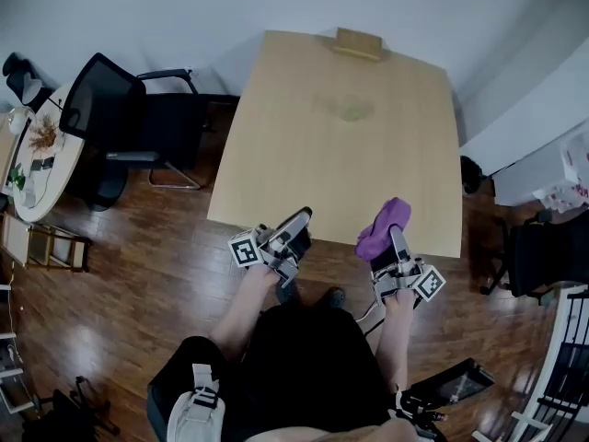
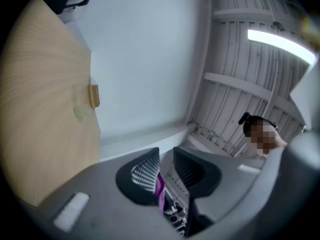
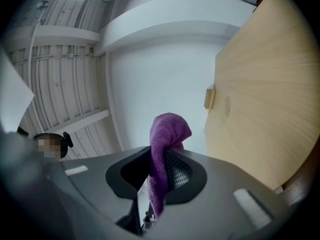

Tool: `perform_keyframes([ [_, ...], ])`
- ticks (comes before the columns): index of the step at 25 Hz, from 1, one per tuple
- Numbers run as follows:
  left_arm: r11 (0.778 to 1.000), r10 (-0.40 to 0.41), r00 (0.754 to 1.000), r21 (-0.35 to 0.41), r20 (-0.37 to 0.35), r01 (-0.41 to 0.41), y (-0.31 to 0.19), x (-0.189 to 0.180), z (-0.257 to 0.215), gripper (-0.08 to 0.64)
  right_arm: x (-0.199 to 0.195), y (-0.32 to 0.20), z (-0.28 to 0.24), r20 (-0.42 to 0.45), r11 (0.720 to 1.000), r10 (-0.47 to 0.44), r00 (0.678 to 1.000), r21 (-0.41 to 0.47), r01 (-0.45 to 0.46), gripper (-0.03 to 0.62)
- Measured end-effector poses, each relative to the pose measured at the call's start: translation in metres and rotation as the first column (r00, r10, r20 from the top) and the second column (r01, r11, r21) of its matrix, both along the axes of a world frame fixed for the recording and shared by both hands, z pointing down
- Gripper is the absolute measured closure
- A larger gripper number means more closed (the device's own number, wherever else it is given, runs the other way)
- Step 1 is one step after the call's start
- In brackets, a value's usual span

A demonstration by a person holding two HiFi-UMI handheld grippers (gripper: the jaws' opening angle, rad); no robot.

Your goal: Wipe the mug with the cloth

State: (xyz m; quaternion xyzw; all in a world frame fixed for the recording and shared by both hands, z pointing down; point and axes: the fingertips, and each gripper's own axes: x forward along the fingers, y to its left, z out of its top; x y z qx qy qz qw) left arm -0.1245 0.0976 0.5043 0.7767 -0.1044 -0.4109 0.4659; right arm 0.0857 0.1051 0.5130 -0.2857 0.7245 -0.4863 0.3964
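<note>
1. Two hand-held grippers are at the 6 o'clock edge of the table (image 1: 294, 155). In the head view both are raised in front of the seated person (image 1: 304, 357) and point toward 12 o'clock.
2. Left gripper (image 1: 298, 224): about 7 o'clock from the table's centre, with its marker cube (image 1: 246, 249) toward 8 o'clock. Its pads (image 2: 145, 173) stand apart with a narrow gap and press on nothing. One thin purple strip (image 2: 159, 188) shows low in that gap against one pad; what it is cannot be told.
3. Right gripper (image 1: 396, 239): about 5 o'clock from the table's centre. Its jaws are clamped on the cloth (image 1: 385, 226).
4. Cloth: purple and fuzzy, pinched between the right gripper's pads (image 3: 178, 173). A bunched fold stands above the fingertips and a tail hangs down behind them. It is seen over the table's near edge.
5. Mug: cannot be made out for certain. One faint greenish shape (image 1: 352, 110) lies on the table toward 12 o'clock, well apart from both grippers. It is too dim to identify.
6. Wooden block (image 1: 358, 43): at the table's 12 o'clock edge, near the greenish shape.
7. Black office chair (image 1: 120, 118): beside the table at 9 o'clock, on the dark wood floor (image 1: 120, 284).
8. Round side table (image 1: 41, 187): far out at 9 o'clock, carrying small clutter.
</note>
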Motion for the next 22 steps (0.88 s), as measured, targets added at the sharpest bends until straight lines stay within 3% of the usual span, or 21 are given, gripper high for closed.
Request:
perform_keyframes([
  [11,0.994,-0.102,0.995,0.043,0.004,0.102,0.034,0.036,-0.03,0.492,0.017,0.018,-0.025,0.038,0.987,-0.135,0.99,0.09,0.131,0.531],
  [22,0.983,-0.181,0.982,0.035,0.049,0.18,0.075,0.071,-0.043,0.508,0.047,0.045,-0.018,0.101,0.979,-0.193,0.976,0.085,0.185,0.531],
])
